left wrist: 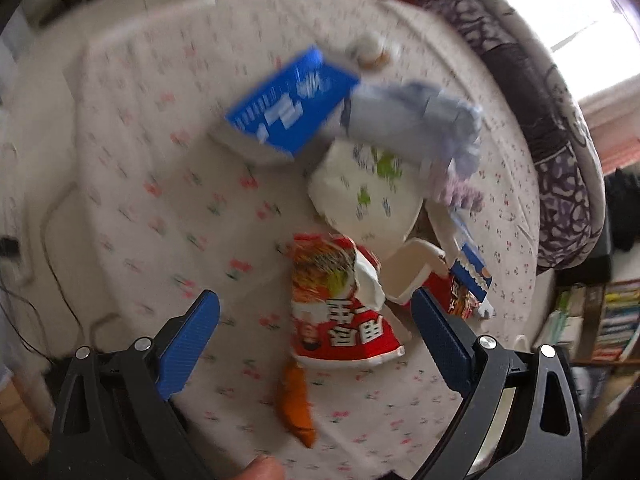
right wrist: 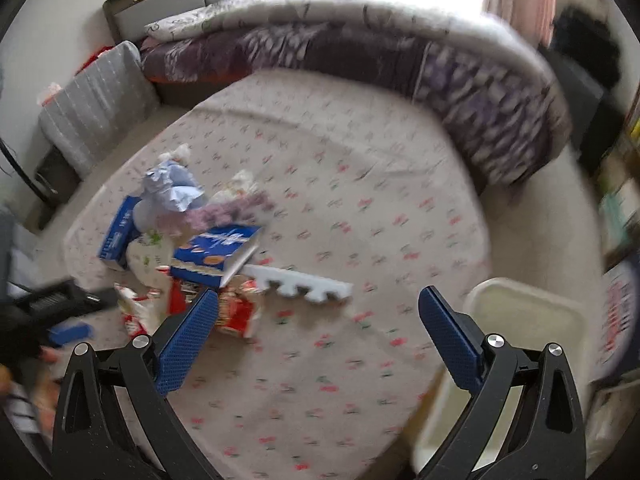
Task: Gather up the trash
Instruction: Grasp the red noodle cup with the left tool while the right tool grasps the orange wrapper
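**Trash heaped on the flowered counter, both grippers empty**

Trash lies in one loose pile on the counter [left wrist: 132,208], and we take the red noodle wrapper [left wrist: 340,312] as our landmark. Nearest us, just in front of it, sits an orange scrap [left wrist: 298,404]. Our left gripper [left wrist: 316,340] hangs over the wrapper, fingers spread wide and holding nothing, probably lined up to close on it. Beyond the wrapper lie a white lid [left wrist: 364,196], then a blue carton [left wrist: 292,104] and crumpled pale-blue paper [left wrist: 416,120]. Our right gripper [right wrist: 318,336] is also spread and empty, well to the wrapper's right, near a cream bin [right wrist: 528,316] that likely waits for the pile.
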The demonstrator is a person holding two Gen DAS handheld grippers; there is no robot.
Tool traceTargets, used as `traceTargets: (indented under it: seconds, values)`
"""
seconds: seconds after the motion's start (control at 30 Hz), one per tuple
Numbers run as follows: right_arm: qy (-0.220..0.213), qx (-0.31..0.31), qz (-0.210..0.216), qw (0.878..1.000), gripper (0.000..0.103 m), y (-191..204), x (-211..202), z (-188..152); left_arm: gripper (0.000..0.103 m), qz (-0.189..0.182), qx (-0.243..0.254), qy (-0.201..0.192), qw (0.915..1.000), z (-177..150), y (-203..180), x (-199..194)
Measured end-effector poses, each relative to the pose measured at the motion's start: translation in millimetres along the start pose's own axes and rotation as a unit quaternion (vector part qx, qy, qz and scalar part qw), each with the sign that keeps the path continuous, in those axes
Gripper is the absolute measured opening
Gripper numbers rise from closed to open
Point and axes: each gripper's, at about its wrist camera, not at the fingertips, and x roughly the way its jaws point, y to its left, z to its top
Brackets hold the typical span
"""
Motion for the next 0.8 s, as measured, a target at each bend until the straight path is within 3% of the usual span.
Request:
traceTargets:
  seconds: [0.13, 0.3, 0.33, 0.4, 0.6, 0.8]
  values:
    - [0.014, 0.019, 0.014, 1.000, 0.096, 2, 11, 7, 0.092, 0.007, -0.001, 0.012, 0.9999, 3, -8, 15]
    - [0.064, 0.034, 0.039, 0.997, 0.096, 10, 28, 1, 0.069, 0.011, 0.019, 0.045, 0.9987, 7, -5, 34]
    - [0.074, 0.027, 0.044, 0.996, 0.096, 15, 28, -2, 0.057, -0.003, 0.020, 0.061, 0.9979, 7, -2, 39]
    - [0.084, 0.007, 0.050, 0.995, 0.096, 23, 26, -7, 0.054, -0.020, 0.024, 0.070, 0.9971, 8, 3, 39]
    - [0.126, -0.036, 0.089, 0.987, 0.090, 48, 31, -23, 0.051, -0.068, 0.043, 0.023, 0.9965, 18, 19, -7]
    - [0.188, -0.088, 0.122, 0.970, 0.080, 91, 52, -47, 0.051, -0.049, 0.048, -0.075, 0.9948, 35, 40, -65]
